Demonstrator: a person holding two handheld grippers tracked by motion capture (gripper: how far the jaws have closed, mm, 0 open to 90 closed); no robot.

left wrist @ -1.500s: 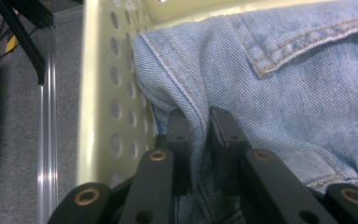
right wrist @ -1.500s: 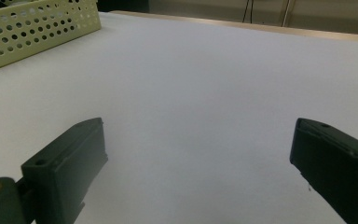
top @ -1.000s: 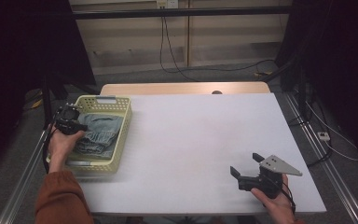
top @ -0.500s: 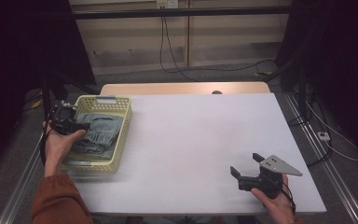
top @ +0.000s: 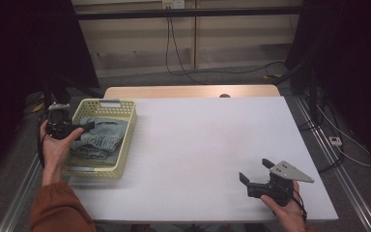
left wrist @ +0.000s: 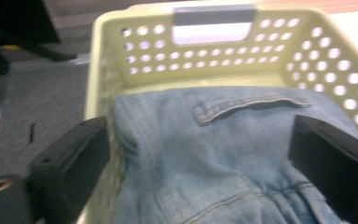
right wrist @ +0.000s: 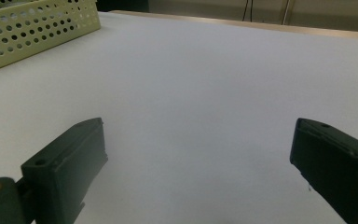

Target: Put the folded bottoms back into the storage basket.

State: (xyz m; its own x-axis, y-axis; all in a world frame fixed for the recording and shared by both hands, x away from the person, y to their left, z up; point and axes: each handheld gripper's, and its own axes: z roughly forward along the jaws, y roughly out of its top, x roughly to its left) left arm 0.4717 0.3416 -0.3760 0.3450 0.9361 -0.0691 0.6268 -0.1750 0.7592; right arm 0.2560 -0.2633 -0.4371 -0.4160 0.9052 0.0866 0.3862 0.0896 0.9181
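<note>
Wide apart now, my left gripper (left wrist: 200, 154) has just let go of the soft, floppy blue denim garment (left wrist: 223, 154) in the pale yellow perforated plastic basket (left wrist: 279, 37); I'd regrip at a thick seam.

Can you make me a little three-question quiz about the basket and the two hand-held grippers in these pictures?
1. True or false: the denim garment lies inside the yellow basket.
2. What is between the jaws of the left hand-held gripper? A) a pinched fold of denim B) nothing: its jaws have just been opening and stand wide above the denim C) the basket's handle
3. Fill in: the right hand-held gripper is held open over the bare white ____.

Key:
1. True.
2. B.
3. table.
</note>
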